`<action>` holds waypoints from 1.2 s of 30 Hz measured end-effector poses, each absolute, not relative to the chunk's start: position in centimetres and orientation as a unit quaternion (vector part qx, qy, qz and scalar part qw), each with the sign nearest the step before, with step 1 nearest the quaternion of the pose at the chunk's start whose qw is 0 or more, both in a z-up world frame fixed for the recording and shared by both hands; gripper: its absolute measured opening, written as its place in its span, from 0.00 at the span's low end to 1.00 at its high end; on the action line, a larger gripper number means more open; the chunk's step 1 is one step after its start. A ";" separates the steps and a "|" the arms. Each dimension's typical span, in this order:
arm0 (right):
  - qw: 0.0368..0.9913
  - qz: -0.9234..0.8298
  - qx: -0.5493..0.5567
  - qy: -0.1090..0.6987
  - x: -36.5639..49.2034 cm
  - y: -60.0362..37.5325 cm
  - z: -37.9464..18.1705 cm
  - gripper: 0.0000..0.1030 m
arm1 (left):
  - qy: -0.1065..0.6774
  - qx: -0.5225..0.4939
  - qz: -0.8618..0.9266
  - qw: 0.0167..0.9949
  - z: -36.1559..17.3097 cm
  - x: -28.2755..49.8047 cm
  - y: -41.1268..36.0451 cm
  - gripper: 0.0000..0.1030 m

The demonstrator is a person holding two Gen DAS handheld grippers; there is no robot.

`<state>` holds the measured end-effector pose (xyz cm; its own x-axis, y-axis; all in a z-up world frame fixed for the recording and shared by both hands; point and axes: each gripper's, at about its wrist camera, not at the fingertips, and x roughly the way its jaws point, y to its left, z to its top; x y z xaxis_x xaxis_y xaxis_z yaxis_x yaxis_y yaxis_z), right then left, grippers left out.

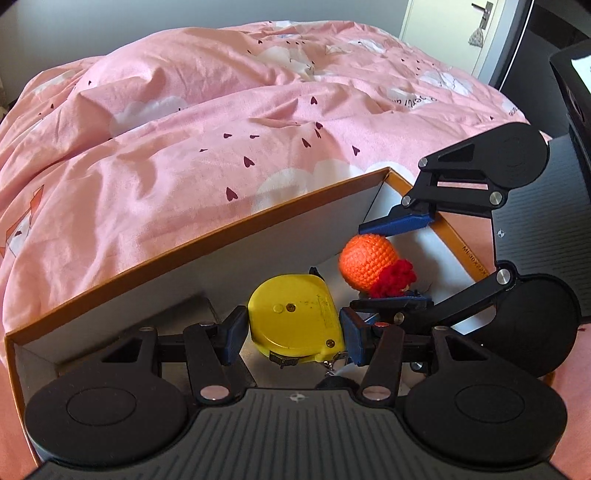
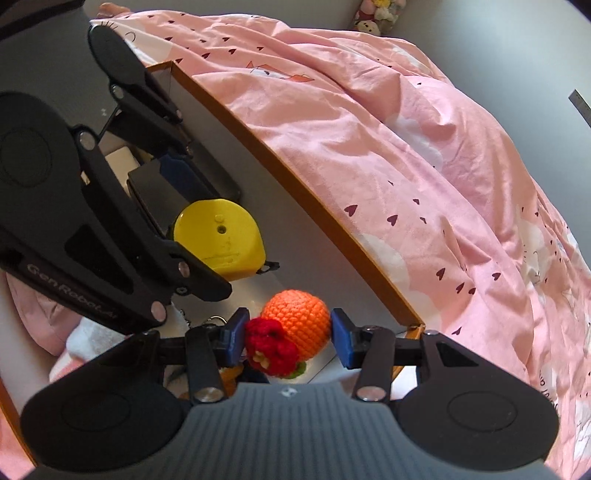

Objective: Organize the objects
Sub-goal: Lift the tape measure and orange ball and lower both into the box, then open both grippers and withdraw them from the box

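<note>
My left gripper (image 1: pixel 291 332) is shut on a yellow tape measure (image 1: pixel 295 317) and holds it inside an orange-rimmed cardboard box (image 1: pixel 184 247). The tape measure also shows in the right wrist view (image 2: pixel 221 236). My right gripper (image 2: pixel 288 339) is shut on an orange crocheted ball with a red crocheted flower (image 2: pixel 295 325), inside the same box (image 2: pixel 295 177). In the left wrist view the ball (image 1: pixel 365 262) sits between the right gripper's blue pads (image 1: pixel 399 221), just right of the tape measure.
The box lies on a bed with a rumpled pink duvet (image 1: pixel 184 129) that rises right behind its far wall. A dark flat object (image 2: pixel 155 192) lies in the box behind the tape measure. A white door (image 1: pixel 461 33) and dark furniture (image 1: pixel 569 85) stand at the far right.
</note>
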<state>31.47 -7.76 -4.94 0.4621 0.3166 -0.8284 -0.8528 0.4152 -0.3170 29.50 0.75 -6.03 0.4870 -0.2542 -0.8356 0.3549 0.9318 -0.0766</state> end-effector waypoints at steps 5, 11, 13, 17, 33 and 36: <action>0.747 0.386 -0.412 0.352 32.0 -7.4 -6.3 0.49 | 0.482 0.076 -0.178 0.855 -6.9 29.9 0.3 0.60; 0.740 0.390 -0.421 0.352 32.4 -7.4 -7.4 0.49 | 0.484 0.096 -0.183 0.850 -7.3 30.4 -0.4 0.60; 0.740 0.392 -0.420 0.349 32.3 -7.5 -7.3 0.49 | 0.487 0.096 -0.185 0.848 -7.5 30.5 -0.5 0.60; 0.740 0.394 -0.416 0.351 32.3 -7.9 -7.0 0.53 | 0.488 0.104 -0.186 0.846 -7.9 30.5 -0.9 0.59; 0.754 0.390 -0.406 0.337 30.6 -10.1 -4.8 0.53 | 0.511 0.081 -0.169 0.839 -8.2 32.1 -1.1 0.47; 0.760 0.388 -0.398 0.337 30.1 -10.4 -4.4 0.53 | 0.494 0.072 -0.163 0.851 -7.0 31.6 -0.7 0.47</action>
<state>30.05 -10.42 -4.38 0.4707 0.3215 -0.8216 -0.8585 0.3818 -0.3424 31.61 -0.74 -6.99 0.4597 -0.2057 -0.8639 0.3477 0.9368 -0.0380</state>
